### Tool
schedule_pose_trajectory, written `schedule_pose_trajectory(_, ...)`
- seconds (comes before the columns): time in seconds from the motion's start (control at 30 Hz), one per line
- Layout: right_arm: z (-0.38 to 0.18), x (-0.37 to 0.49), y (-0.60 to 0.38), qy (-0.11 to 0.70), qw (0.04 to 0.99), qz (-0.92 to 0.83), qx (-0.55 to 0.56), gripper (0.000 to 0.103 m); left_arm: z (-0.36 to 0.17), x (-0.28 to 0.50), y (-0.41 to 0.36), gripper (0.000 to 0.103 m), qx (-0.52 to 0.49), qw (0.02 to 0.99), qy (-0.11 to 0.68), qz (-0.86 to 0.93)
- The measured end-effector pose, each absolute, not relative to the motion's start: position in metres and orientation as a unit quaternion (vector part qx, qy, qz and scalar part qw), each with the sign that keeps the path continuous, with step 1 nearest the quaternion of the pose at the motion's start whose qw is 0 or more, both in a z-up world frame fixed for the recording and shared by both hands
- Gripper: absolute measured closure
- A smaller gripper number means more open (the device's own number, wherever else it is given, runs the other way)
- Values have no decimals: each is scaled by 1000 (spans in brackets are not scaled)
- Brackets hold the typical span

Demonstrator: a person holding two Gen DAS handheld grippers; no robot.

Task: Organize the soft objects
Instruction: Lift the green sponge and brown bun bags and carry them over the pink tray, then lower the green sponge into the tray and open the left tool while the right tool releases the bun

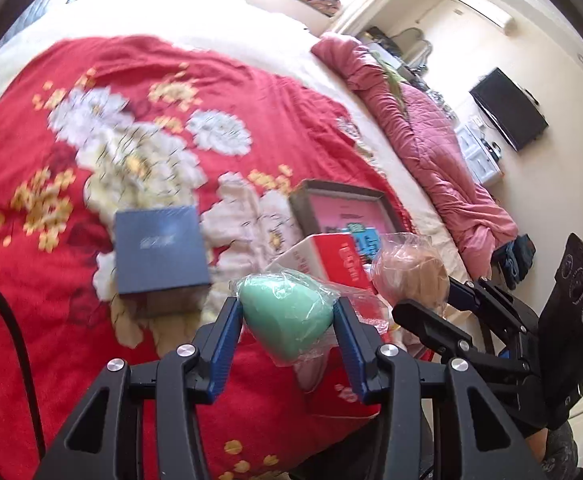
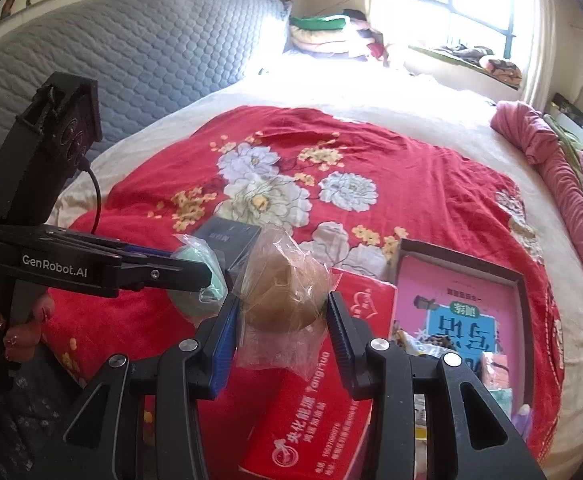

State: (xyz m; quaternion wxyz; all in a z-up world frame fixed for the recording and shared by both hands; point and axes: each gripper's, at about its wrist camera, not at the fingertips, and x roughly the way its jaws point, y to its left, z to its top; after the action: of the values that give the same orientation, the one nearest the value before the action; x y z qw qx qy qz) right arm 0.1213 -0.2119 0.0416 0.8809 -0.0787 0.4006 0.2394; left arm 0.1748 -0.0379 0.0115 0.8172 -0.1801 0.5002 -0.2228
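Left gripper clamps green sponge — right gripper clamps tan sponge.

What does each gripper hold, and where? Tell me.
Left gripper: green sponge in plastic wrap, pinched across its sides. Right gripper: tan sponge in wrap, pinched likewise.

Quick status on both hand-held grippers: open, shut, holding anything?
Left hand-held gripper: shut on the wrapped green sponge.
Right hand-held gripper: shut on the wrapped tan sponge.
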Motion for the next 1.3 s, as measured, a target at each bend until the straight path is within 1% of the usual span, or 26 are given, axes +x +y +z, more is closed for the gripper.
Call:
schedule_pose_trajectory(0.27, 72, 106, -297, 372, 914, 156, -29, 59, 49, 179, -109, 56, -131, 828, 475, -268)
schedule_pose_trajectory(0.53, 78, 83, -381, 364, 928, 75, 6, 59, 52, 175, -181, 56, -73, 820, 481, -301)
schedule_pose_trajectory(0.7, 68, 71, -418, 372, 927, 41, 25, 59, 42, 175, -224, 56, -33, 814, 490, -308)
schedule_pose_trajectory(0.9, 49, 61, -443, 391, 920, 9, 27, 59, 27, 181, -258, 56, 10, 809, 504, -301)
schedule_pose_trajectory(1.3, -12, 63, -475, 451, 890, -34, 61, 59, -4, 189, -282, 56, 66, 802, 525, -277)
